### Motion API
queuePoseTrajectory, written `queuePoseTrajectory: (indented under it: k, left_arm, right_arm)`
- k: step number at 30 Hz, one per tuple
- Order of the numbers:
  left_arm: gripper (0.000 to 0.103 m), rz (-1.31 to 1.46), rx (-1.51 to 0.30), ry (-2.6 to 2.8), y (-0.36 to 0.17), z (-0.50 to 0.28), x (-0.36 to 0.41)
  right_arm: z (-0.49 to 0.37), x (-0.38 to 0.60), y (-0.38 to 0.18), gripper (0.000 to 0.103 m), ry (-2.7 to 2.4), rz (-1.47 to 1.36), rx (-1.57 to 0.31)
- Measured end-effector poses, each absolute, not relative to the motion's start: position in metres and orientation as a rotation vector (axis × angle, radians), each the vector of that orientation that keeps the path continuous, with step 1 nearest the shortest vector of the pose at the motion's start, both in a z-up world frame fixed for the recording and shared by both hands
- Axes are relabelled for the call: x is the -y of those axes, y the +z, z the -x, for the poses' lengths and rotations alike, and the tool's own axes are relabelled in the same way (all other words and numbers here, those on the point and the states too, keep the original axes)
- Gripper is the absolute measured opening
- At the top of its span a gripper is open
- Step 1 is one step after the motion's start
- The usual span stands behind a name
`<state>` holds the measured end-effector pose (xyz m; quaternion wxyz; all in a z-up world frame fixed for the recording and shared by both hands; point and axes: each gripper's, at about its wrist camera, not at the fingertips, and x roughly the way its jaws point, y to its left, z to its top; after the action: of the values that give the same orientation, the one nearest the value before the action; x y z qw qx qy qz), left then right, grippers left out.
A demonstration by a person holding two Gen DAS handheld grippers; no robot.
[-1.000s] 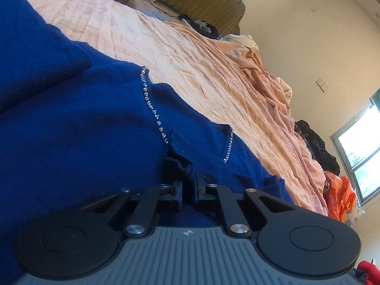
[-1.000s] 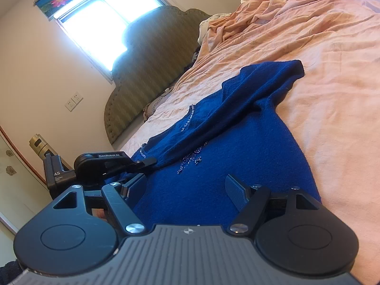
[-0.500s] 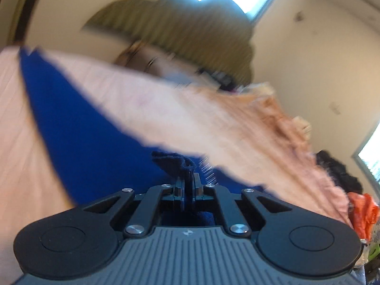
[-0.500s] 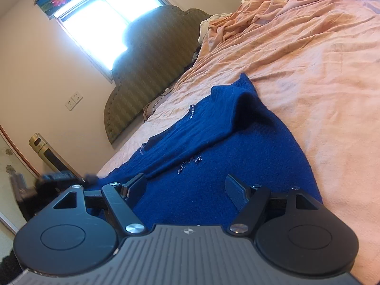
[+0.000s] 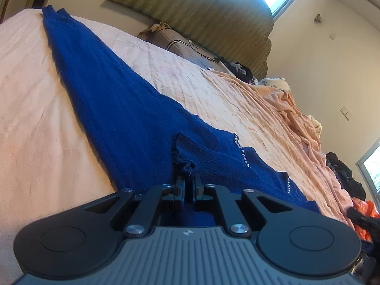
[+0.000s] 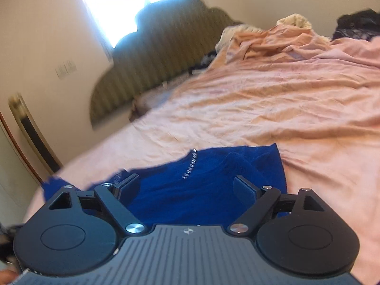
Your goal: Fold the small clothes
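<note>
A dark blue knit sweater (image 5: 123, 109) with rhinestone trim lies on the peach bedsheet (image 5: 28, 118). One long sleeve stretches away to the upper left in the left wrist view. My left gripper (image 5: 188, 180) is shut on a ribbed edge of the sweater, which bunches up just past its fingertips. In the right wrist view the sweater (image 6: 197, 190) lies under my right gripper (image 6: 190, 185), which stands open above the cloth with nothing between its fingers. That view is blurred.
A green padded headboard (image 5: 213, 19) and a pillow (image 5: 175, 40) stand at the far end of the bed. A crumpled peach blanket (image 6: 273, 38) and dark clothes (image 5: 344, 173) lie along the far side. An orange bag (image 5: 365, 213) shows at the right edge.
My left gripper has pulled the sweater's edge back, and the sleeve now lies stretched out long. The right gripper has swung and moved over the sweater body, still open.
</note>
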<state>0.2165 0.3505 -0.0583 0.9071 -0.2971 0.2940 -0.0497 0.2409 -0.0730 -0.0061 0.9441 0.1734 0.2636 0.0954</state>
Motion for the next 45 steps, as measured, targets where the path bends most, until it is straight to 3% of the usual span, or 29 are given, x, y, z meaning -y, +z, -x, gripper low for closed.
queuePoseTrajectory:
  k: [4,9,19,24,26,27,28,30,35,45]
  left_arm:
    - [0.006,0.661,-0.610,-0.122,-0.063,-0.217,-0.357]
    - [0.006,0.687,-0.612,-0.134,-0.065,-0.217,-0.360]
    - [0.006,0.731,-0.611,-0.147,-0.067,-0.218,-0.364]
    - [0.008,0.709,-0.648,-0.185,-0.062,-0.220,-0.368]
    - [0.016,0.685,-0.640,-0.207,-0.051,-0.211,-0.375]
    - [0.035,0.690,-0.616,-0.219,-0.045,-0.205,-0.384]
    - [0.069,0.705,-0.585,-0.224,-0.038,-0.199,-0.395]
    - [0.098,0.741,-0.497,-0.183,-0.022,-0.189,-0.426]
    - [0.099,0.846,-0.325,-0.037,0.000,-0.192,-0.515]
    - [0.098,1.143,-0.344,0.065,-0.047,-0.276,-0.604]
  right_arm:
    - [-0.281,0.070,-0.033,0.083,0.110,-0.256,-0.694]
    - [-0.264,0.055,-0.051,0.086,0.113,-0.071,-0.625]
    - [-0.268,0.053,-0.044,0.093,0.081,-0.069,-0.639]
    - [-0.270,0.042,-0.052,0.101,0.079,0.001,-0.646]
    - [-0.270,0.042,-0.052,0.101,0.079,0.005,-0.647]
    - [-0.269,0.043,-0.052,0.101,0.082,-0.002,-0.647]
    - [-0.270,0.044,-0.052,0.101,0.084,-0.005,-0.647]
    - [-0.269,0.044,-0.052,0.101,0.084,-0.003,-0.647]
    - [-0.269,0.044,-0.052,0.101,0.083,0.000,-0.648]
    - [-0.269,0.044,-0.052,0.101,0.084,-0.003,-0.647]
